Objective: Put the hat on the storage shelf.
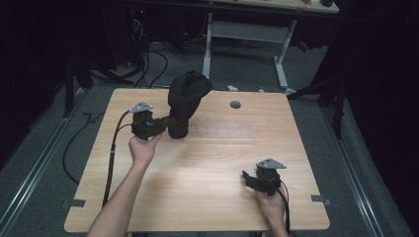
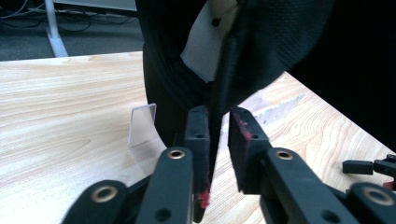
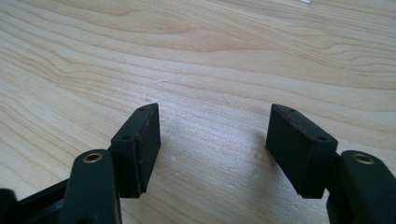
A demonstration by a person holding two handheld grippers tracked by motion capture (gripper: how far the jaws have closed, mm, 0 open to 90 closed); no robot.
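Note:
A black fabric bag stands tall on the far left part of the wooden table. My left gripper holds it low on its side. In the left gripper view the bag's edge runs down between the two jaws, and the left gripper is shut on it. A white label shows inside the fabric, and a small clear plastic tab stands by its base. My right gripper rests near the front right of the table, open. Its pads are wide apart over bare wood, with nothing between them.
A round grey grommet sits in the tabletop at the back. Behind the table stand the white legs of another desk, and cables lie on the floor. The right gripper shows at the far edge of the left gripper view.

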